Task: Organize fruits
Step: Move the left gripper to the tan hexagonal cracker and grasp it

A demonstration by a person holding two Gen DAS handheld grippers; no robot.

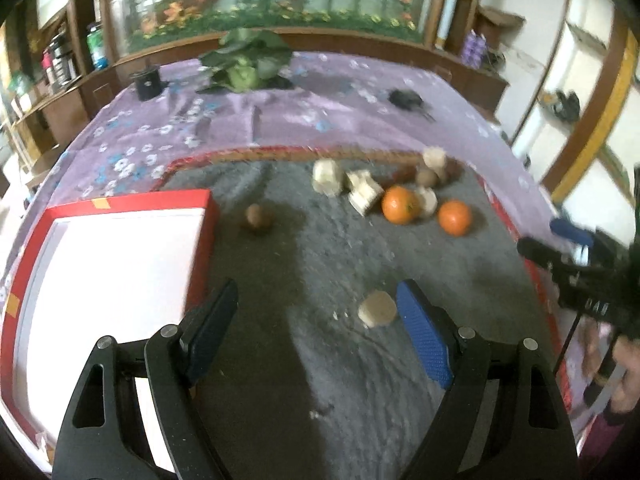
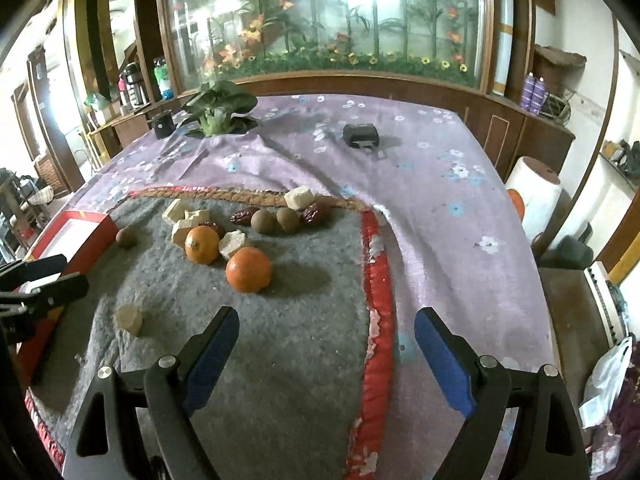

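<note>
Two oranges [image 1: 400, 204] [image 1: 454, 217] lie on a grey mat [image 1: 320, 280], with pale chunks [image 1: 363, 192], brown round fruits and dark red dates [image 2: 244, 216] behind them. One brown fruit [image 1: 258, 216] sits alone near the red box [image 1: 120, 272] with a white inside. My left gripper [image 1: 316, 316] is open over the mat, a lone pale chunk [image 1: 377, 308] just inside its right finger. In the right wrist view the nearer orange [image 2: 248, 269] lies ahead of my open right gripper [image 2: 326, 334], which holds nothing. The lone chunk [image 2: 129, 319] is to its left.
A purple flowered cloth [image 2: 420, 200] covers the table beyond the mat's red border [image 2: 378, 280]. At the far end stand a leafy plant [image 2: 218, 110], a black cup [image 2: 162, 124] and a small black device [image 2: 360, 135]. Cabinets and shelves surround the table.
</note>
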